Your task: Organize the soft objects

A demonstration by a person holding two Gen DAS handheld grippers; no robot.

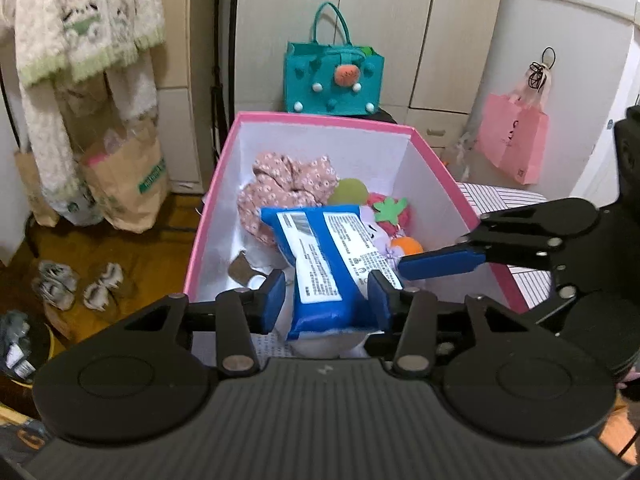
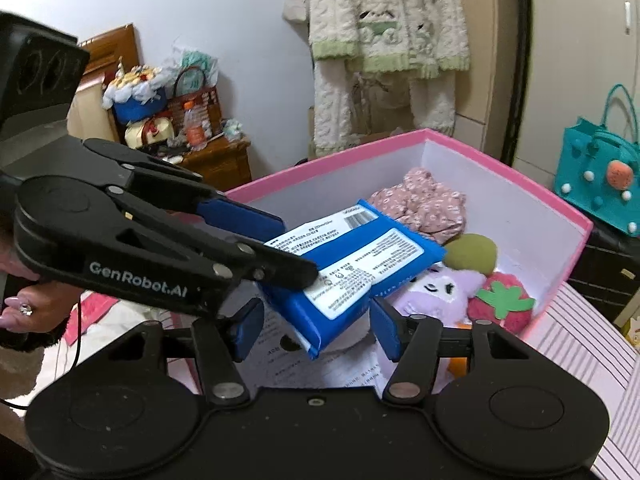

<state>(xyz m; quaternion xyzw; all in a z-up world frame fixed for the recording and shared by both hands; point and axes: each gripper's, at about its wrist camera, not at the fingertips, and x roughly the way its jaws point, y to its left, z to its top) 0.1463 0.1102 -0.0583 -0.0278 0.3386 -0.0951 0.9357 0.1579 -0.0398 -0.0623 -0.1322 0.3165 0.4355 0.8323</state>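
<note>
Two black grippers with blue pads meet over a rectangular pink-rimmed cardboard box (image 1: 320, 122) with smooth white walls. The left gripper (image 1: 326, 300) clamps a glossy blue plastic tissue pack (image 1: 332, 264) above fuzzy plush toys (image 2: 472, 284) and crumpled floral pink cloth (image 1: 288, 184). The right gripper (image 2: 316, 326) has jaws apart, the pack between them untouched.

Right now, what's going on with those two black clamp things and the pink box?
A person holds a gripper in each hand. The left gripper pinches a blue soft pack over the open pink box, which already holds floral cloth, a purple plush and a strawberry plush. The right gripper sits open around the pack's end, not squeezing it.
</note>
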